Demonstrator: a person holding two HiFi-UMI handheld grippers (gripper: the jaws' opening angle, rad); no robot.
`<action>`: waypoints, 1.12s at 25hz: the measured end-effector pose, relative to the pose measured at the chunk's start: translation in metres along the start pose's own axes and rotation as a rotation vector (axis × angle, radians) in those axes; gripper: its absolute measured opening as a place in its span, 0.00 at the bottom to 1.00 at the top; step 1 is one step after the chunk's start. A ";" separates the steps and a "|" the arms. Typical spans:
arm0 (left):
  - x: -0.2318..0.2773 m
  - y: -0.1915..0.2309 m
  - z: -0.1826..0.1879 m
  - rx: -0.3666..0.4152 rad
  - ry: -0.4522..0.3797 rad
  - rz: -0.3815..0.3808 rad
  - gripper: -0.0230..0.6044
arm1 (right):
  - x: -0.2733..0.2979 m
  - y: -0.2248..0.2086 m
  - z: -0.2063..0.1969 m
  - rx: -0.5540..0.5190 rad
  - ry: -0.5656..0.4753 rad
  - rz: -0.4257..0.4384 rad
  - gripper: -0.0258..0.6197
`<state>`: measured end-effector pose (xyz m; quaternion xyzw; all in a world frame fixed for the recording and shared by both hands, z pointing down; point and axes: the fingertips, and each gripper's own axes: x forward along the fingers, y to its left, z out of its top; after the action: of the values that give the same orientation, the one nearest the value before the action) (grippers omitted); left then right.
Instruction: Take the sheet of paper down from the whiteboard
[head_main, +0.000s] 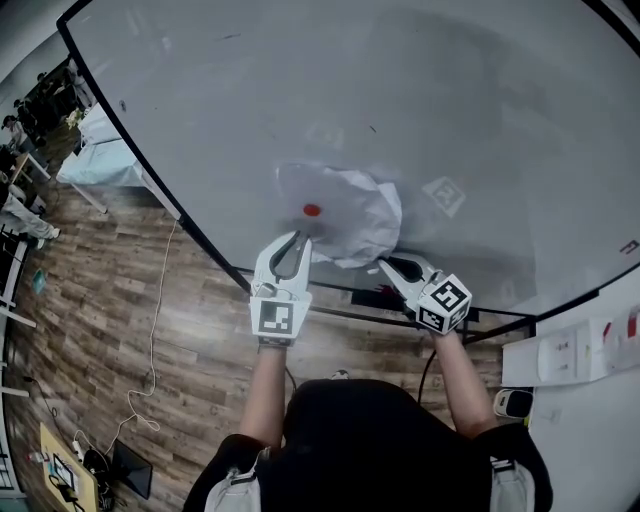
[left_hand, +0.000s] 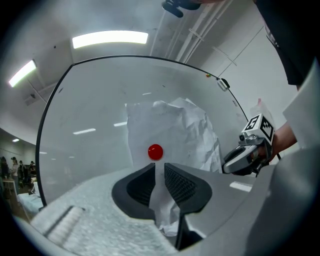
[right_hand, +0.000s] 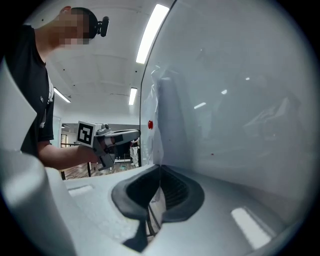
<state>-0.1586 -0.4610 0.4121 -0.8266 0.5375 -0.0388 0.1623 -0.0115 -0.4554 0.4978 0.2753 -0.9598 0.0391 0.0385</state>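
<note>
**Paper pinched on the right, loose on the left**

The only print we can see is the black-and-white square pattern on each gripper's marker cube, left (head_main: 279, 318) and right (head_main: 447, 298); it spells no words.

The sheet of paper (head_main: 350, 215) hangs crumpled on the whiteboard (head_main: 450, 90), pinned near its left side by a round red magnet (head_main: 312, 210). Our left gripper (head_main: 290, 250) sits just under the magnet. In the left gripper view its jaws stand slightly apart, released, and the sheet's (left_hand: 185, 130) lower edge runs down through the gap without being squeezed. The magnet (left_hand: 155, 151) sits just above the tips of the left gripper (left_hand: 160, 167).

Our right gripper (head_main: 388, 264) meets the sheet's lower right corner. In the right gripper view, the right gripper (right_hand: 160, 170) has its jaws clenched together on a sliver of the paper's edge. The rest of the sheet (right_hand: 152, 115) bulges off the board ahead of them.

Bare board lies above and to both sides of the sheet. The board's black frame (head_main: 215, 258) runs close below both grippers. Left of it, wood floor (head_main: 100, 300) lies open, crossed by a thin cable (head_main: 152, 340).
</note>
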 end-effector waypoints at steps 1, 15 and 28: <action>0.003 0.001 0.002 0.011 -0.011 0.004 0.15 | 0.000 -0.001 0.000 0.008 -0.003 -0.010 0.05; 0.032 0.005 0.027 0.169 -0.109 0.054 0.26 | 0.005 -0.010 -0.006 0.015 0.004 -0.025 0.05; 0.040 0.008 0.026 0.201 -0.113 0.069 0.25 | 0.009 -0.016 -0.006 0.019 -0.002 -0.035 0.05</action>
<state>-0.1423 -0.4938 0.3805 -0.7882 0.5488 -0.0403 0.2754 -0.0100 -0.4727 0.5058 0.2925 -0.9544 0.0474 0.0358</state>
